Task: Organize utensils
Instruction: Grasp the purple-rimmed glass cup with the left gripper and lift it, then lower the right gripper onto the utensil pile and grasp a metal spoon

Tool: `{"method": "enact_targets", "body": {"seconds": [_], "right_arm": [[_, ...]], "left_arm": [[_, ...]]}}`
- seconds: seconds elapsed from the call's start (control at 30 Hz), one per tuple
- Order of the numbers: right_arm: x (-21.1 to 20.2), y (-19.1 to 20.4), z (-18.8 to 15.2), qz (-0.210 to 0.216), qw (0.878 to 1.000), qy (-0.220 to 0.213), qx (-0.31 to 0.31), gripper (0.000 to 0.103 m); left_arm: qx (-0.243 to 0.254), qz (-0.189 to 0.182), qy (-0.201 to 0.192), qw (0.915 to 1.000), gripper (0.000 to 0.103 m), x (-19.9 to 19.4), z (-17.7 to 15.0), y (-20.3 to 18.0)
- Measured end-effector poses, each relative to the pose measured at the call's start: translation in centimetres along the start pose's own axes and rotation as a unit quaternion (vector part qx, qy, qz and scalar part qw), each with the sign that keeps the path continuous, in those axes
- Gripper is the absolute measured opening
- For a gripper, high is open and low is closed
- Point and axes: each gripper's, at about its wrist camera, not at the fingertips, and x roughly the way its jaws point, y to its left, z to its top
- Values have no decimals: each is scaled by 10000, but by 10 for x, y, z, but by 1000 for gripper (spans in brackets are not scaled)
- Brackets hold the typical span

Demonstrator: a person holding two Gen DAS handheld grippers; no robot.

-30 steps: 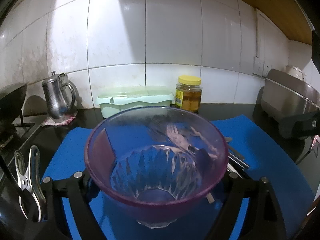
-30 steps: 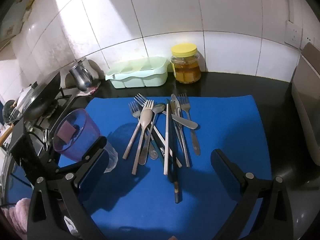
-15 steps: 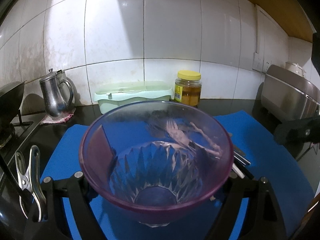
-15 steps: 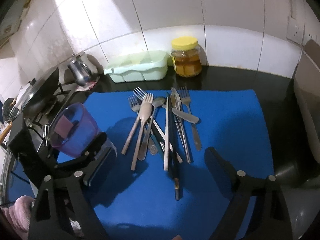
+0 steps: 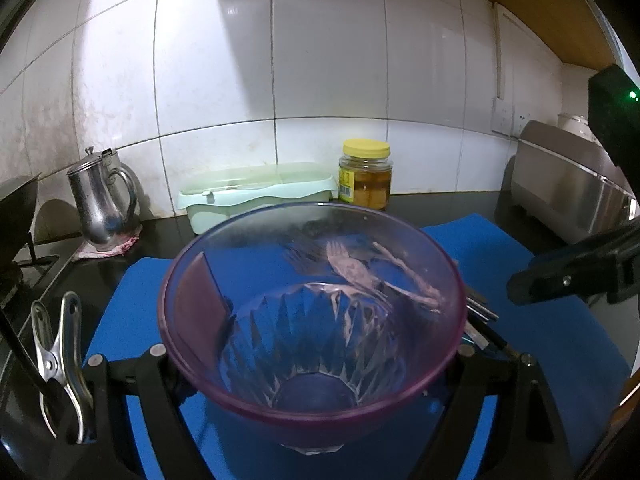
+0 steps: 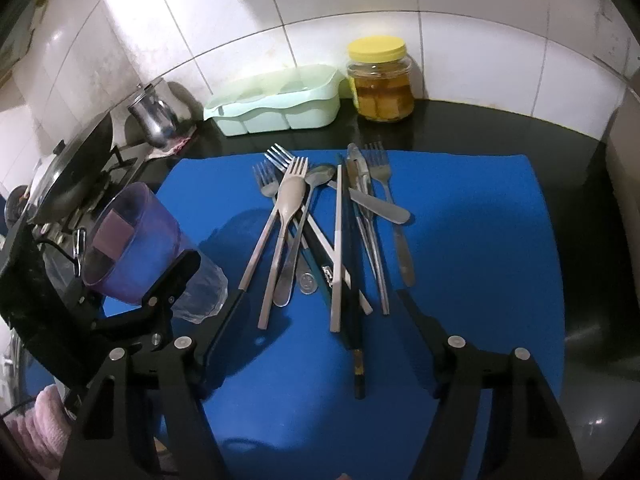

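Observation:
My left gripper [image 5: 312, 356] is shut on a purple plastic cup [image 5: 312, 332] with a clear faceted base; the cup is empty and tilted toward the camera. In the right wrist view the cup [image 6: 132, 240] hangs at the left edge of the blue mat [image 6: 472, 208]. A pile of utensils [image 6: 328, 224], forks, spoons, knives and chopsticks, lies on the mat's middle. My right gripper [image 6: 320, 300] is open and empty, low over the near ends of the utensil handles. A coin [image 6: 308, 282] lies among them.
A mint green compartment tray [image 6: 276, 106] and a yellow-lidded jar [image 6: 380, 80] stand by the tiled wall. A steel pitcher [image 5: 102, 200] and a stove with a pan [image 6: 76, 176] are at the left. A steel appliance [image 5: 568, 196] is at the right.
My right gripper has come down and forward toward the utensil pile. My left gripper has lifted the cup slightly; the right gripper now shows at the right of the left wrist view.

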Motion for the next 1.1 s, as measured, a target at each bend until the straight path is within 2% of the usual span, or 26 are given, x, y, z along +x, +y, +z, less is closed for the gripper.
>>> {"method": "enact_targets", "body": {"seconds": [0.1,0.17,0.27,0.43,0.53,0.7,0.8,0.93,1.0,1.1], "right_arm": [[1,-6,4,-58,10000,-18,75,74],[4,-11,6,-94,9999,-12,104,74],[8,-16,10,-121,9999,33,86,74],[25,-21,30,-168,9998,63,-116,72],[34,-19,44,-137,9992,109,-356,66],[60,-18,67,66,9975,427,-555,37],[73,-17,73,359,9962,614,-499,28],[93,-7,78,761,9911,994,-454,28],[100,1,78,702,9905,1051,-533,28],[107,6,80,368,9929,982,-558,28]], "left_arm": [[-276,427,-20,9987,88,-1,-1,8],[-602,543,-38,9967,88,-1,-1,23],[-487,749,14,9960,88,4,2,32],[-388,627,24,9973,88,8,3,35],[-411,651,38,9970,88,8,3,33],[-403,677,39,9969,88,7,2,33],[-404,673,38,9969,88,7,2,33],[-414,659,33,9970,88,7,1,34],[-421,650,31,9970,88,7,1,34],[-344,595,40,9976,88,7,1,34]]}}
